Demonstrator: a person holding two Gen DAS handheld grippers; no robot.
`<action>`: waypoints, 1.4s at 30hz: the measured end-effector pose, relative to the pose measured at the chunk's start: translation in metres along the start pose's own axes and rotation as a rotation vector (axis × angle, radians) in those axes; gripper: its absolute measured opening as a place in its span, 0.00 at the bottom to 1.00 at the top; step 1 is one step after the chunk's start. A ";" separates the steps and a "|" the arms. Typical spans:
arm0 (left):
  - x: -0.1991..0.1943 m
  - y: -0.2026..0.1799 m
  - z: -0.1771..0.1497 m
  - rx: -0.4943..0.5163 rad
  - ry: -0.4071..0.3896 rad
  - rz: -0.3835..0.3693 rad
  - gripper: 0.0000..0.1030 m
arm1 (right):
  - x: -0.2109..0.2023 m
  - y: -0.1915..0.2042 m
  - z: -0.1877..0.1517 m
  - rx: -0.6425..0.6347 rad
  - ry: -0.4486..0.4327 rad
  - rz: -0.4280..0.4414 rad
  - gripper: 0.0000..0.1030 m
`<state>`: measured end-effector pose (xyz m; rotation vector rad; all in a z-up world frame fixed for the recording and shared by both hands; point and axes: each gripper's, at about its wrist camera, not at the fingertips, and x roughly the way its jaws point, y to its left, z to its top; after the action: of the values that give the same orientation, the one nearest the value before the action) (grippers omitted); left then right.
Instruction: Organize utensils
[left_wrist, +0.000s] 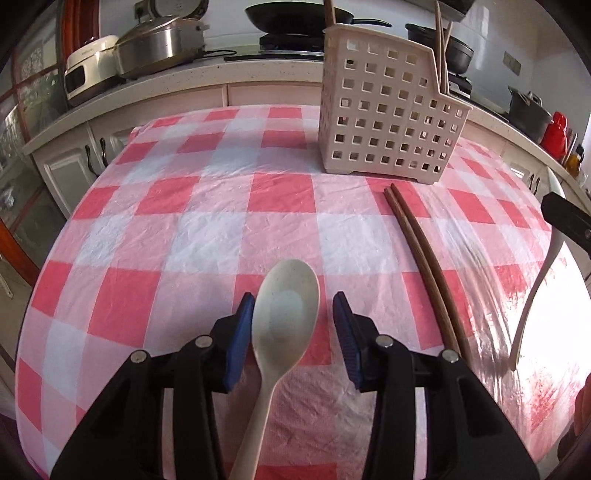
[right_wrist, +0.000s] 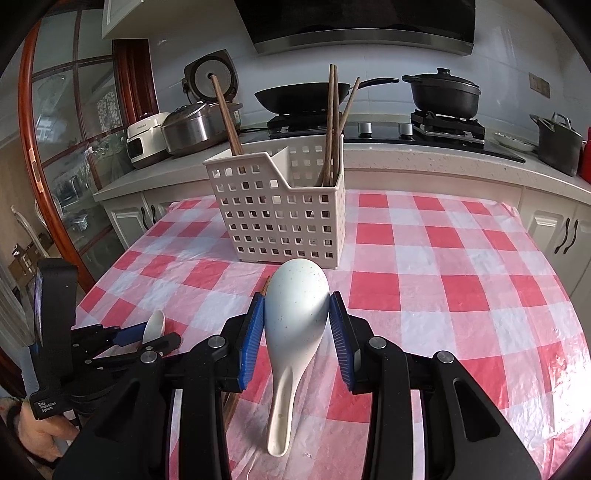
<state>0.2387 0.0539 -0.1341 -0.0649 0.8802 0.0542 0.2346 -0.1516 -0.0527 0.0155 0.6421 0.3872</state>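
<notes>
In the left wrist view, the left gripper (left_wrist: 293, 328) sits low in the frame with a cream spoon (left_wrist: 282, 317) lying bowl-up between its jaws; the left pad touches the bowl, the right stands apart, so it is not yet clenched. In the right wrist view, the right gripper (right_wrist: 297, 332) grasps a white spoon (right_wrist: 295, 317) by the bowl, below the perforated basket (right_wrist: 280, 214) holding chopsticks (right_wrist: 334, 129) at centre frame on the checked tablecloth (right_wrist: 443, 277)

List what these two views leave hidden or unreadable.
- Left wrist view: the cream spoon handle end, cut off by the bottom edge between the left gripper arms.
- Right wrist view: the brown chopsticks on the table, mostly hidden behind the right gripper and white spoon.
- Both views: the basket floor, hidden by its walls.
</notes>
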 end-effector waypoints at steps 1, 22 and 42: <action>0.001 0.000 0.002 0.004 -0.001 0.004 0.36 | 0.000 0.000 0.000 -0.001 0.000 0.000 0.33; -0.054 -0.019 0.046 0.013 -0.280 -0.030 0.30 | -0.007 -0.010 0.034 0.002 -0.081 -0.019 0.33; -0.116 -0.058 0.188 0.072 -0.605 -0.082 0.30 | 0.024 -0.024 0.150 0.004 -0.272 -0.014 0.33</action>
<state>0.3138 0.0090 0.0763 -0.0142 0.2743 -0.0343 0.3488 -0.1498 0.0503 0.0659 0.3741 0.3626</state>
